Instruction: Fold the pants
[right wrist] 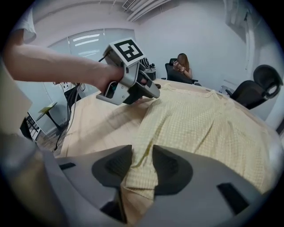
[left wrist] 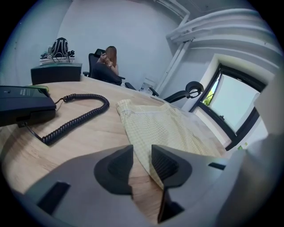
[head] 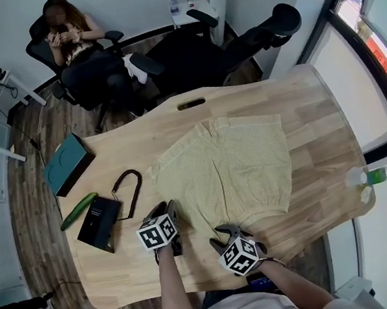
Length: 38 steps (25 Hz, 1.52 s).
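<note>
A: Where do the pants (head: pixel 228 170) lie?
B: Spread flat in the middle of the tabletop (head: pixel 300 99), hems toward the person.
A: The left gripper (left wrist: pixel 142 153)?
B: At the near left hem, jaws narrowly apart, with the cloth's edge beside its right jaw.
A: The right gripper (right wrist: pixel 142 155)?
B: Jaws parted, hem cloth between them, unpinched.

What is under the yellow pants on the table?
Only the wooden table shows around the pants. They lie flat with no obvious bulge, but the cloth covers everything beneath, so that patch of tabletop cannot be seen.
</note>
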Each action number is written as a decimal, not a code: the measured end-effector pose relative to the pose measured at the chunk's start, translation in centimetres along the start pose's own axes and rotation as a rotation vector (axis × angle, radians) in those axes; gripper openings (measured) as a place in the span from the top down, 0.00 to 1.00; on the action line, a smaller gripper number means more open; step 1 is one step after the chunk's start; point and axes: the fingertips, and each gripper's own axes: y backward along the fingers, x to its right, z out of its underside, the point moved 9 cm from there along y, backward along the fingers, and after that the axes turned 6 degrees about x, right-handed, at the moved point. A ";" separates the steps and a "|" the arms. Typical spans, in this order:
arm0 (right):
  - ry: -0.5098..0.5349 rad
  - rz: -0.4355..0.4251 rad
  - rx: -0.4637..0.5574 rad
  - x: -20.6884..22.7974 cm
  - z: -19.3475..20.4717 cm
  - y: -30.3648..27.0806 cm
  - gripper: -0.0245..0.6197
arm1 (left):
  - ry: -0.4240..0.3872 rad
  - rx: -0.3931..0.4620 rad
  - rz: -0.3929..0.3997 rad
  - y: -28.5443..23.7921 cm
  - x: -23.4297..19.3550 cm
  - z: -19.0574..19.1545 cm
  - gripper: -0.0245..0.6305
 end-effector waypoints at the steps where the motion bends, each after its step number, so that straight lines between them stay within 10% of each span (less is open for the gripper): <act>1: 0.012 0.015 -0.005 0.0 0.1 0.0 0.75 | 0.002 -0.002 0.000 -0.1 0.0 0.0 0.78; 15: 0.000 0.016 0.013 0.5 0.0 0.0 0.85 | -0.085 -0.040 -0.074 -1.1 0.4 -0.2 0.76; 19: 0.003 0.022 0.008 0.6 0.0 0.0 0.87 | -0.131 -0.052 -0.128 -1.2 0.4 -0.2 0.88; 38: -0.098 0.066 0.092 2.1 -1.7 2.2 0.93 | 0.060 0.043 -0.012 -0.4 1.4 -3.2 0.94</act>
